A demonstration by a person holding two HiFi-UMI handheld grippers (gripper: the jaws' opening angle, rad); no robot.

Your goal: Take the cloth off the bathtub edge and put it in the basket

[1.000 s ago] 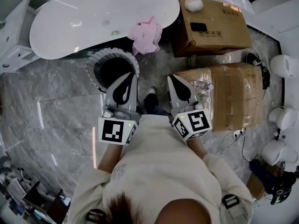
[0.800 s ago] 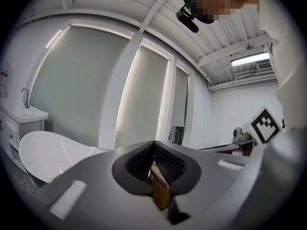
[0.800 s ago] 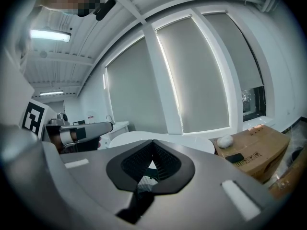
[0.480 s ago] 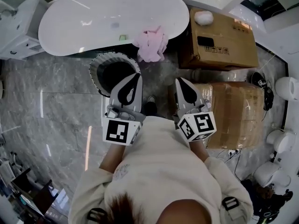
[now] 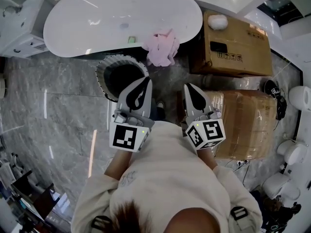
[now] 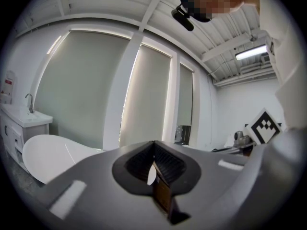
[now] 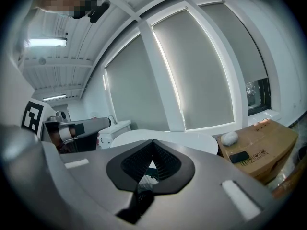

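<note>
A pink cloth (image 5: 162, 46) hangs crumpled over the near edge of the white bathtub (image 5: 97, 18). Just below it on the floor stands a round basket (image 5: 106, 65) with a pale ribbed rim and a dark inside. My left gripper (image 5: 145, 80) is held level over the basket's right rim, jaws shut with nothing between them. My right gripper (image 5: 187, 86) is beside it, short of the cloth, shut and empty too. In the left gripper view the left gripper (image 6: 153, 145) faces the bathtub (image 6: 45, 155). The right gripper (image 7: 153, 143) also faces the bathtub (image 7: 192, 140).
A cardboard box (image 5: 233, 45) with a white ball on it stands right of the tub, and is seen as the box (image 7: 259, 143) from the right gripper. A taped box (image 5: 245, 123) lies below it. A white vanity (image 5: 19, 11) is at the far left. The floor is grey marble.
Both grippers have moved forward a little toward the basket and tub, still shut. The head view has shifted, so tub, cloth and boxes sit further right in the picture.
</note>
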